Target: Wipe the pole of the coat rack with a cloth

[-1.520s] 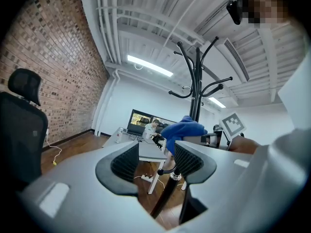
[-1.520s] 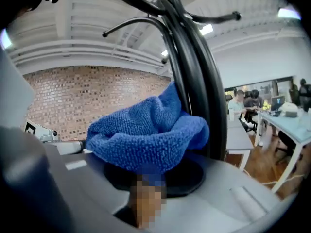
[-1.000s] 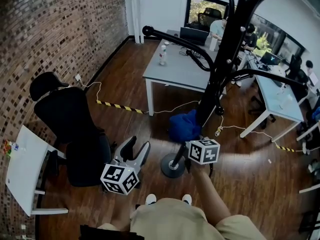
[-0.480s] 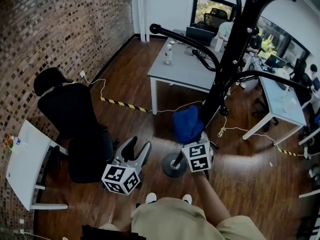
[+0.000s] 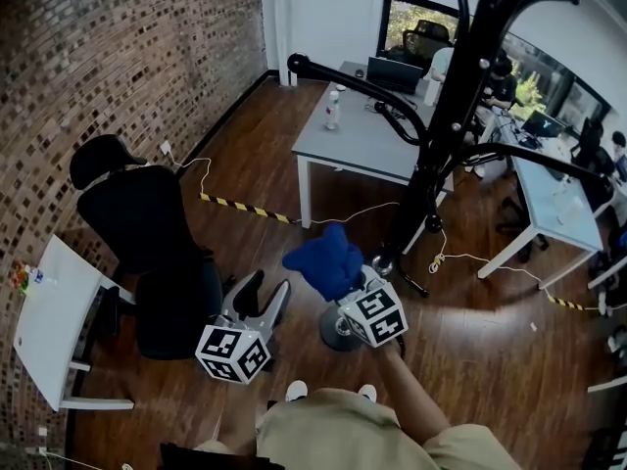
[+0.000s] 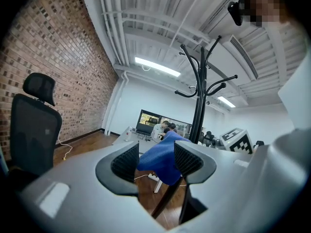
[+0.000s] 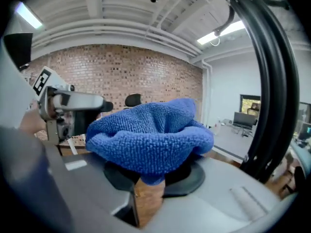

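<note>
Right gripper: its jaws were closed on a blue cloth, which bunched up and spilled over both tips.
Right gripper, head view: the gripper was held out low in front of the person, with the cloth rising from its far end.
Cloth and pole: the cloth sat just left of the lower part of the coat rack pole. In the right gripper view a gap showed between the cloth and the black pole, so they were not touching.
Left gripper: its jaws stood apart with nothing gripped between them; the cloth and the pole showed beyond the gap.
Left gripper, head view: the gripper was held to the left of the right one, near it but apart, pointing away from the person.
Rack base: a round foot on the wooden floor, partly covered by the right gripper.
Left side: a black office chair stood by the brick wall, with a white table nearer the person.
Beyond: a grey desk stood behind the rack, carrying a bottle.
</note>
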`<state>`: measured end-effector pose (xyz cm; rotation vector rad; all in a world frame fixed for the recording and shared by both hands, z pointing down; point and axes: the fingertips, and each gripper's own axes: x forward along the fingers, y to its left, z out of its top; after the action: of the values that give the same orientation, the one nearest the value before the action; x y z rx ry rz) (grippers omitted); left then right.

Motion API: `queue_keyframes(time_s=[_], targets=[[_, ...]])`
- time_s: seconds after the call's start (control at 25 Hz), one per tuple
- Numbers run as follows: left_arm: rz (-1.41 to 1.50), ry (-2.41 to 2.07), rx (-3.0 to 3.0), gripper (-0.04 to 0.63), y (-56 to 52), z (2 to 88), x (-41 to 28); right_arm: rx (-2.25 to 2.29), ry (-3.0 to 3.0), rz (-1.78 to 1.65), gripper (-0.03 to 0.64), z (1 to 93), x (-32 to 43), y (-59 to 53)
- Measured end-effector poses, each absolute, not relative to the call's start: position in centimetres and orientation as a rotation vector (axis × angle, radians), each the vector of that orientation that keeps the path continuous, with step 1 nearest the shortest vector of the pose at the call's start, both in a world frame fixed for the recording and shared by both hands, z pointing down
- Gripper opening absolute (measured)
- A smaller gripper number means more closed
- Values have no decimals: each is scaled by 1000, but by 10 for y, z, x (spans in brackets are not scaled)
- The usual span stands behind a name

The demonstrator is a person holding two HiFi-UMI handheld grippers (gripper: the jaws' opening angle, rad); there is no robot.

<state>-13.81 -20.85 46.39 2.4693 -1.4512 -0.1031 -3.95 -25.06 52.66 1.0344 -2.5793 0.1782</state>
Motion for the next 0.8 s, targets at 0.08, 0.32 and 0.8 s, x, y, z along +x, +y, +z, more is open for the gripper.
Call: queue_keyframes(time_s=[0.08, 0.32, 0.8], targets=[[-105, -1456, 2470, 207, -209, 463, -136, 998, -2575, 103, 86, 517, -33, -237], [-75, -1444, 2476, 207, -212, 465, -122, 1239, -2133, -256, 87, 492, 91, -231], [-42, -1339, 2542, 207, -220, 459, -71, 690, -1812, 109, 87, 580, 138, -206]])
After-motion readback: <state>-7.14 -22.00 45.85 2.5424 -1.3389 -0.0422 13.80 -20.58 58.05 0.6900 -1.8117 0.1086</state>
